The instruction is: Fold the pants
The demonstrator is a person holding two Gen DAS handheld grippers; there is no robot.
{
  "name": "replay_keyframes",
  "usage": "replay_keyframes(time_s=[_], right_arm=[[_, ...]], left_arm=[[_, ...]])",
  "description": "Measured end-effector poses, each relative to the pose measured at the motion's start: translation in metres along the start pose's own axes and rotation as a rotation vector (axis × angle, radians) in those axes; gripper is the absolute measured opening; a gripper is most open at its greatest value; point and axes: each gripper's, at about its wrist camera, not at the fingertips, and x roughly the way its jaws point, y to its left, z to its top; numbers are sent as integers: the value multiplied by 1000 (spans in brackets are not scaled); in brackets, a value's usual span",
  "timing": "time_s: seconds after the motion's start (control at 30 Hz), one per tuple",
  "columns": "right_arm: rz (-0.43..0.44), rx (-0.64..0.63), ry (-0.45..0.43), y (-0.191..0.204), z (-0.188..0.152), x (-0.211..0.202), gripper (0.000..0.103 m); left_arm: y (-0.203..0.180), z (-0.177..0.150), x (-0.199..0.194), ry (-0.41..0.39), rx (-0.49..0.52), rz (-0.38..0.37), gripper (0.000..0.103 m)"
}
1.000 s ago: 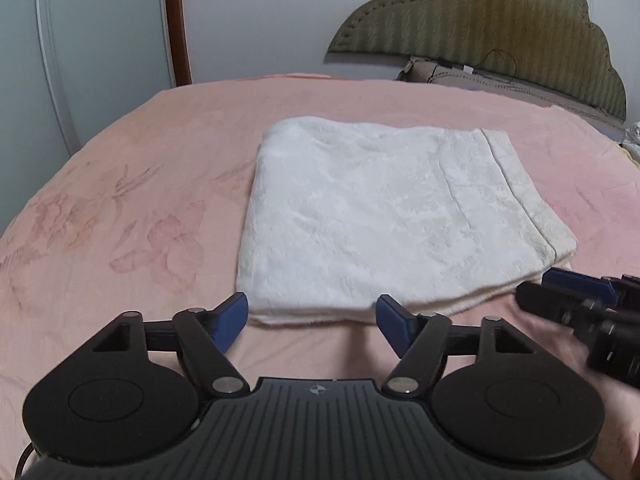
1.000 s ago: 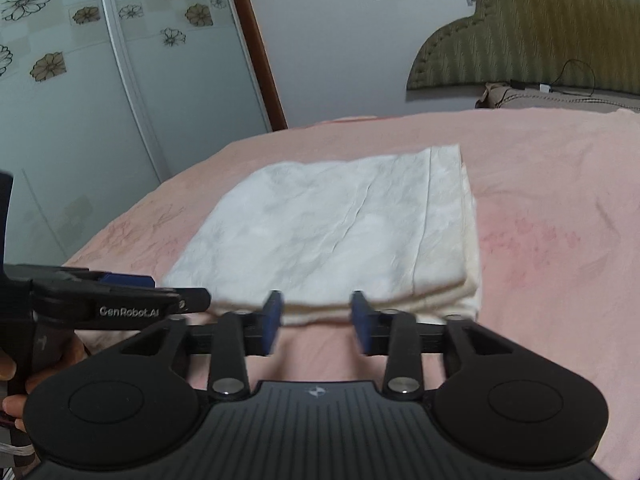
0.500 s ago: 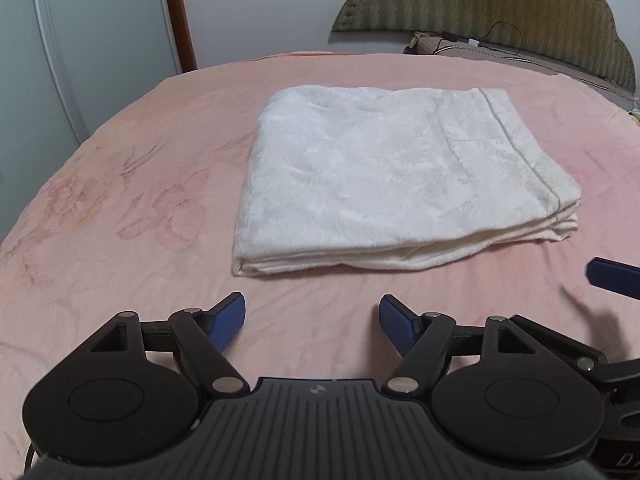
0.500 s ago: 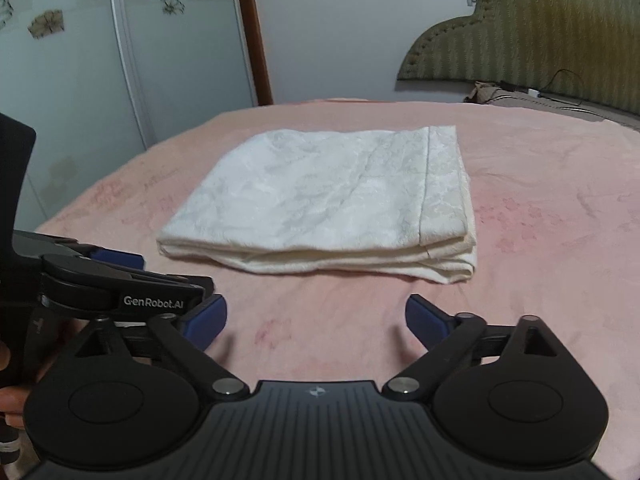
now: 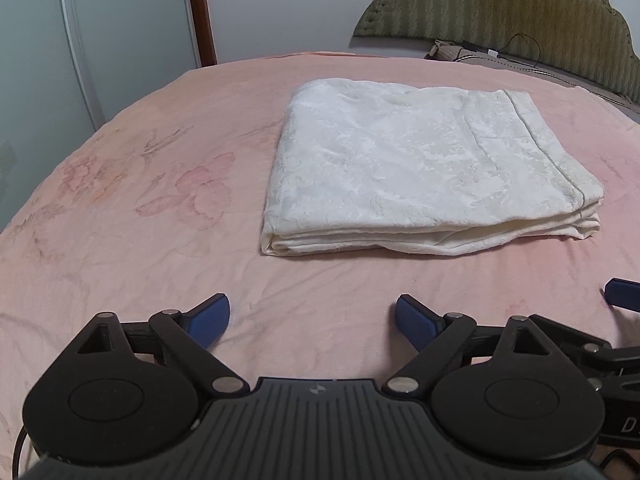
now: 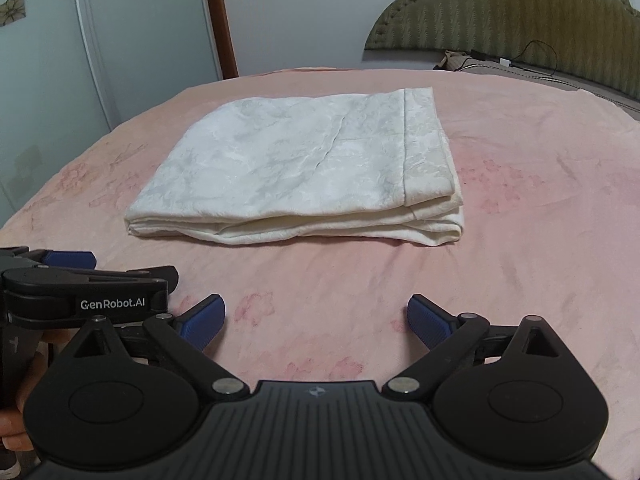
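Note:
The white pants (image 5: 420, 168) lie folded into a flat rectangular stack in the middle of the pink bed (image 5: 160, 220); they also show in the right wrist view (image 6: 304, 172). My left gripper (image 5: 312, 318) is open and empty, pulled back from the stack's near edge. My right gripper (image 6: 316, 320) is open and empty, also back from the near edge. In the right wrist view the left gripper (image 6: 80, 276) shows at the lower left. One blue fingertip (image 5: 622, 294) of the right gripper shows at the right edge of the left wrist view.
A green padded headboard (image 5: 500, 4) stands at the far right, with a cable (image 5: 520, 48) on bedding below it. A wardrobe with flower-patterned doors (image 6: 100, 40) and a brown door frame (image 6: 220, 20) stand at the far left.
Both grippers have drawn back from the folded stack's near edge. The right gripper's jaws, narrow a second ago, have opened wide. The pants have stayed in place.

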Motion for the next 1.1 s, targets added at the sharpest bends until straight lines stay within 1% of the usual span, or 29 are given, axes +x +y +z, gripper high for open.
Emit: replay_keyframes(time_s=[0.3,0.7,1.1], right_arm=[[-3,8,4,-2,-1,3,99],[-12,-7,-6,-1,-6,7,102],[-41,-39,-27,4,-11,8,103]], left_arm=[[1,-4,1,-16,-6,11,100],[4,-6,2,-24,-11,10,102],[6,-13,2,-62,-23,4,103]])
